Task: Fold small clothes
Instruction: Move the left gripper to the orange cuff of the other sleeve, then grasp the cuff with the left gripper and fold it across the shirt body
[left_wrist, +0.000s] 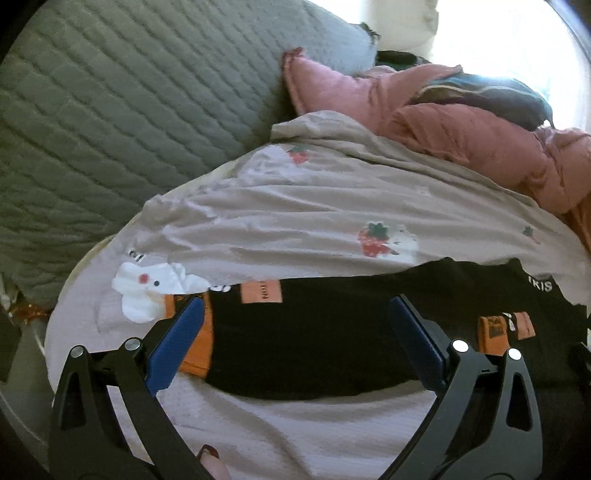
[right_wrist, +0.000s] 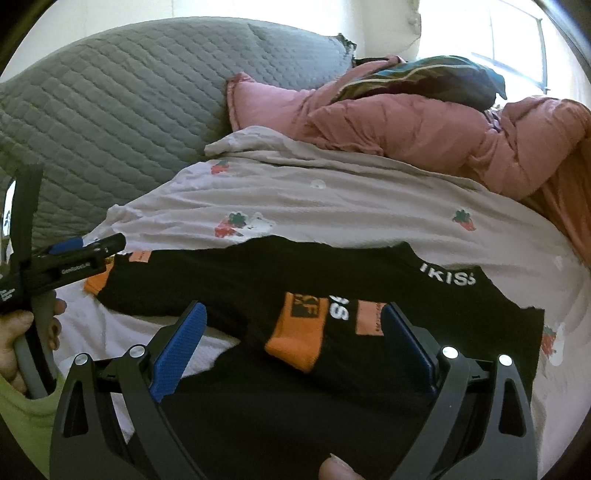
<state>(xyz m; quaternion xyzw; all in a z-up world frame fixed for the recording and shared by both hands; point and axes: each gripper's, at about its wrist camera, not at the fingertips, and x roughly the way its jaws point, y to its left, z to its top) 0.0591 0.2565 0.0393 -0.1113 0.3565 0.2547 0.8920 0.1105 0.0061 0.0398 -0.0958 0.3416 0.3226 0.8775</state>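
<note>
I see left tool (left_wrist: 295, 328) released, fingers spread wide above black garment (left_wrist: 314, 339); orange cuff (left_wrist: 195, 350) by its left finger. Right tool (right_wrist: 293, 339) likewise released, over same garment, orange patch (right_wrist: 299, 332) between fingers. Garment lies flat on strawberry-print sheet (left_wrist: 314, 206) of bed. Beyond: pink pillows (right_wrist: 406, 125), grey quilted headboard cover (left_wrist: 110, 110), bright window (left_wrist: 517, 37).
</note>
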